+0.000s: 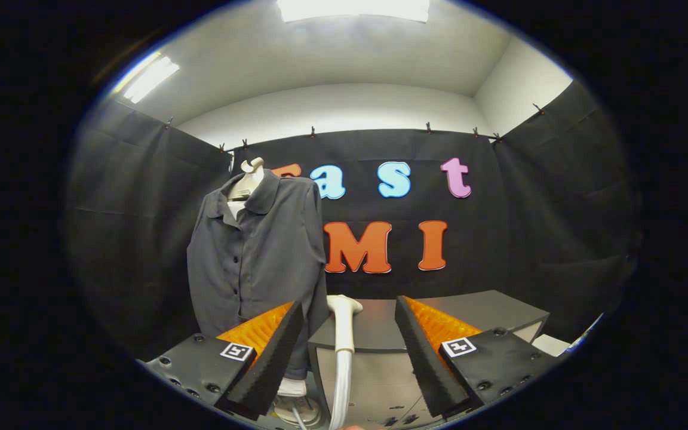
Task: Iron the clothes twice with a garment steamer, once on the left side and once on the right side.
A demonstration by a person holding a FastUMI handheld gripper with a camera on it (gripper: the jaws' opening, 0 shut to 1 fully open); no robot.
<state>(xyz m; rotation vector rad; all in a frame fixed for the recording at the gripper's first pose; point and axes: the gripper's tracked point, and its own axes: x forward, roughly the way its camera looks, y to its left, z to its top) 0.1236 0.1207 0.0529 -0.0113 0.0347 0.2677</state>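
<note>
1. The gripper (349, 334) has its fingers wide apart, holding nothing.
2. The white steamer head (343, 325) stands upright between the fingers, at the near edge of the grey table (481, 310).
3. The dark shirt (257, 257) hangs on its stand beyond the left finger, beside the table's left edge.

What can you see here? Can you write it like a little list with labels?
clothing: dark grey button-up shirt hanging on a pale hanger stand, beyond the fingers, toward one side
steamer: white garment steamer head on its white hose, upright between the fingers, touching neither
gripper: fingers wide open, holding nothing
furniture: grey table behind the steamer
ironing: steamer not at the shirt yet
</note>
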